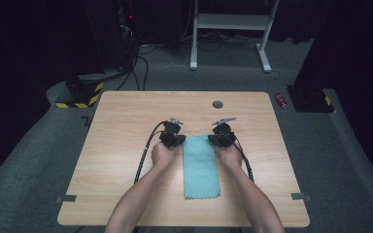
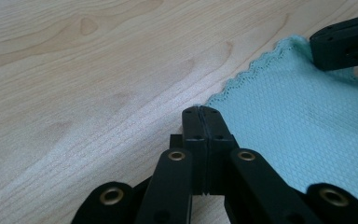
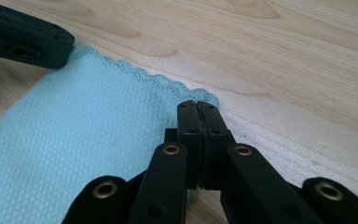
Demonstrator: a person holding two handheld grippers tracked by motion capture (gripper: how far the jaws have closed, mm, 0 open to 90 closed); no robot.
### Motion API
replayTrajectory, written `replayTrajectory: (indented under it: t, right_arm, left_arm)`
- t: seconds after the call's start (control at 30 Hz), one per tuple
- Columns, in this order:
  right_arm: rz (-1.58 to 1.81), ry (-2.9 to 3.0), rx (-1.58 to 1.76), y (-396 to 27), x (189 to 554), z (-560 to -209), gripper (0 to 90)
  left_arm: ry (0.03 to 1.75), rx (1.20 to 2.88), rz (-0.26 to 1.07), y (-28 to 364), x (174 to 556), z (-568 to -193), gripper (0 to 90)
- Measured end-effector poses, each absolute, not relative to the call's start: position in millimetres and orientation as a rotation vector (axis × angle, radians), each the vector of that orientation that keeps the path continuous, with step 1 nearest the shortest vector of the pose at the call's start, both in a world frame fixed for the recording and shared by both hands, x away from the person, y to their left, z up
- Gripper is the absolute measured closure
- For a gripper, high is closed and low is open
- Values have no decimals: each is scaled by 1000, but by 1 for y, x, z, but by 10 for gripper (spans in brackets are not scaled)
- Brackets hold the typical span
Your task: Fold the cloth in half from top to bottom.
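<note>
A teal cloth [image 1: 201, 165] lies folded into a long strip at the middle of the wooden table [image 1: 121, 121], its far edge scalloped. My left gripper [image 1: 178, 140] sits at the cloth's far left corner, and my right gripper [image 1: 214, 140] at its far right corner. In the left gripper view the jaws [image 2: 200, 112] are pressed together right on the corner of the cloth [image 2: 298, 121]. The right gripper's jaws [image 3: 198, 107] are likewise closed over the other corner of the cloth [image 3: 88, 126]. Each view shows the other gripper's black jaw at the opposite corner.
A round cable hole [image 1: 217, 104] is set in the table's far side. Small tape strips [image 1: 66, 198] mark the near edges. On the floor beyond stand a white desk frame [image 1: 230, 24], a black-and-yellow striped base [image 1: 80, 94] and a red can [image 1: 281, 100].
</note>
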State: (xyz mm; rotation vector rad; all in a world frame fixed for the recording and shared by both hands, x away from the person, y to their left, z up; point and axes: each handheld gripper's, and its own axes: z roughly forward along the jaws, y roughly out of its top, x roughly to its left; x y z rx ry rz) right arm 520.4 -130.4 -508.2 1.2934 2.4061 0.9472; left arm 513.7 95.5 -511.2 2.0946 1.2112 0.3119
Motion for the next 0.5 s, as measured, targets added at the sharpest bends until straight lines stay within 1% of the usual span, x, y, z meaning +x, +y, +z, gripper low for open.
replayTrajectory:
  t: [0.13,0.3,0.5]
  right_arm:
    - [981,2391,1284,-134,518,-501,893]
    - [1001,2378,1260,-135,515,-493,893]
    - [1020,2367,1256,-135,513,-490,894]
  left_arm:
    - [1218,2055,273,98,514,-508,898]
    - [1187,2037,278,98,512,-499,898]
    - [1191,2019,277,101,512,-496,898]
